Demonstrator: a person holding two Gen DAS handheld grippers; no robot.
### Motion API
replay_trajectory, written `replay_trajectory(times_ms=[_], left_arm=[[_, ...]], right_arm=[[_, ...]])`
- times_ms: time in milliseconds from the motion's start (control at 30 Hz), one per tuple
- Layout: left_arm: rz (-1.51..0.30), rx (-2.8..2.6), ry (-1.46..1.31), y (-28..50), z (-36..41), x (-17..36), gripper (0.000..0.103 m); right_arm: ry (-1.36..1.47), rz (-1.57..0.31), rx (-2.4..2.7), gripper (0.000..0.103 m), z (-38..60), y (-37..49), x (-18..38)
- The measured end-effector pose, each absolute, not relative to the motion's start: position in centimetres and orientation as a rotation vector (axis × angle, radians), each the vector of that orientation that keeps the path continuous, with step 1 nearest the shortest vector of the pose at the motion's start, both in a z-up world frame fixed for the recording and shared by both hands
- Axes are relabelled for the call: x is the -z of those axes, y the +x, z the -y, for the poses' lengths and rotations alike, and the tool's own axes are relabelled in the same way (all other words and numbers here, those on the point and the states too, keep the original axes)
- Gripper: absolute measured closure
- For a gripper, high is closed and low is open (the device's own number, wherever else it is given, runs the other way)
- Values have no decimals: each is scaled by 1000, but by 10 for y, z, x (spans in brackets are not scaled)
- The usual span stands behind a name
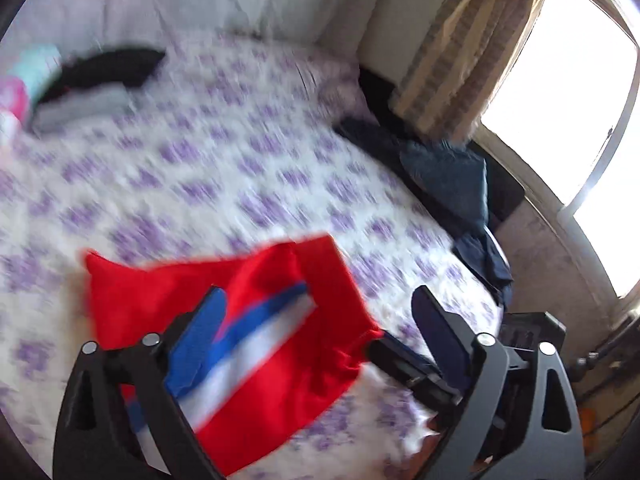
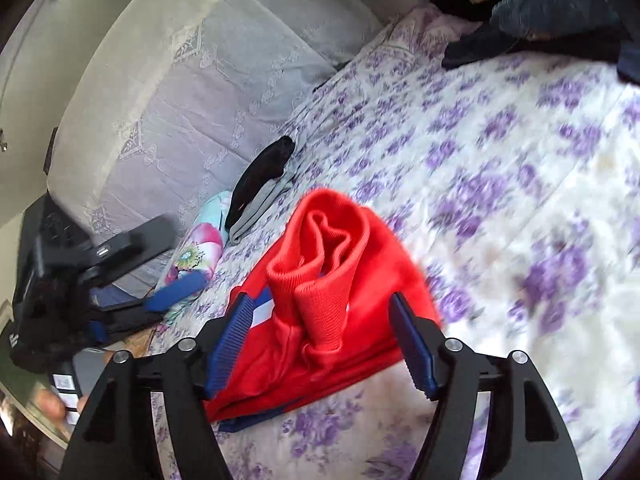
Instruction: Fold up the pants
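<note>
Red pants [image 1: 280, 280] with a blue and white side stripe lie folded into a bundle on the flowered bed sheet [image 1: 224, 168]. My left gripper [image 1: 320, 316] is open wide above the bundle's near end, its pads clear of the cloth. In the right wrist view the ribbed red cuffs of the pants [image 2: 332, 248] stick up between the blue pads of my right gripper [image 2: 322, 340]. That gripper is open too, with the fabric loose between its fingers. The left gripper [image 2: 160, 272] shows there at the left, beside the bundle.
A stack of folded black and grey clothes [image 1: 96, 80] and a floral cloth [image 2: 200, 248] sit at the bed's far side. Dark blue garments [image 1: 452, 176] are heaped by the curtain [image 1: 472, 52] and window. A lace-covered backrest [image 2: 180, 92] borders the bed.
</note>
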State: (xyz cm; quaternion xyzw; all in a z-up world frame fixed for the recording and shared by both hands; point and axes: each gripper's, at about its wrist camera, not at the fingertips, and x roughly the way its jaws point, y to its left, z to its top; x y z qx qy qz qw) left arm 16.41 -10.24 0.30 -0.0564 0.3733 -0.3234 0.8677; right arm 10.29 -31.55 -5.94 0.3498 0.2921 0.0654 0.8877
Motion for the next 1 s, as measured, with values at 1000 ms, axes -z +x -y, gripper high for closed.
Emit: replay_trajectory(times_ms=[1000], left_arm=[[-751, 391, -62, 130, 33, 45, 8]], right_arm=[[420, -551, -138, 41, 317, 108, -9]])
